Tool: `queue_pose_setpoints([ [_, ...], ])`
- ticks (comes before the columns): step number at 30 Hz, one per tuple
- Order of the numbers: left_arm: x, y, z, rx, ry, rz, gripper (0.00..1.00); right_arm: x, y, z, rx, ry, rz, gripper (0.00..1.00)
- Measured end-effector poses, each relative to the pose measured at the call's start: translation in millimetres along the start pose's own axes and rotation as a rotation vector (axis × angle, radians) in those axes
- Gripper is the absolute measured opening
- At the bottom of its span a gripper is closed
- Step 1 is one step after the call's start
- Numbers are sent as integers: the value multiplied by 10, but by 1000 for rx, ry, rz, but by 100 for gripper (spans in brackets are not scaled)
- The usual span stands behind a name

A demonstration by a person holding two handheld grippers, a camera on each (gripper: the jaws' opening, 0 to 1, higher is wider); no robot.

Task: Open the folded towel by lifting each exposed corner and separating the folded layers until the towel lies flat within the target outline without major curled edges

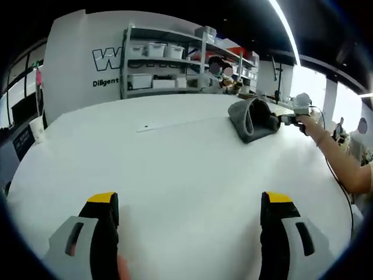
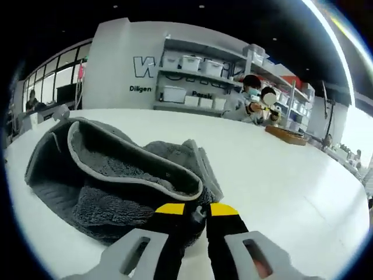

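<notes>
grey claws (image 1: 189, 221) with black fingers (image 2: 223, 230) tipped yellow

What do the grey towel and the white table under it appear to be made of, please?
The towel looks like thick terry or microfibre cloth: fuzzy, matte grey pile with a smoother stitched band along its edge, slumping in soft folds where the right tool pinches it. The table looks like a smooth, hard white top with a dull sheen, possibly laminate; the pictures leave that open.
</notes>
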State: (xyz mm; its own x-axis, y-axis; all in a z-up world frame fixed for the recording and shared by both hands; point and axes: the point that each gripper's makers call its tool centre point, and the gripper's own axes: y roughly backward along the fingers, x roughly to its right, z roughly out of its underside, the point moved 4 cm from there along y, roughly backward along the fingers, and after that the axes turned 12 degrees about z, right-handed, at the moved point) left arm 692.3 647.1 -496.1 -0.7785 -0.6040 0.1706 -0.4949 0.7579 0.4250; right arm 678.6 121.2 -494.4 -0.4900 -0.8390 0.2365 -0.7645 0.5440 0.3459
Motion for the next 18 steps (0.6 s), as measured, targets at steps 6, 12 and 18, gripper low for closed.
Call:
queue_pose_setpoints([
  [6,-5,-4,7,-5,-2,0,100,20,67,-18,0,10,15,12],
  [12,-4,8,7,-4,-2,-3,100,182,188,-210,9,59,82,38],
  [18,17,2,2,-10,-10,0,100,124,347,-393,17,70,41,72],
])
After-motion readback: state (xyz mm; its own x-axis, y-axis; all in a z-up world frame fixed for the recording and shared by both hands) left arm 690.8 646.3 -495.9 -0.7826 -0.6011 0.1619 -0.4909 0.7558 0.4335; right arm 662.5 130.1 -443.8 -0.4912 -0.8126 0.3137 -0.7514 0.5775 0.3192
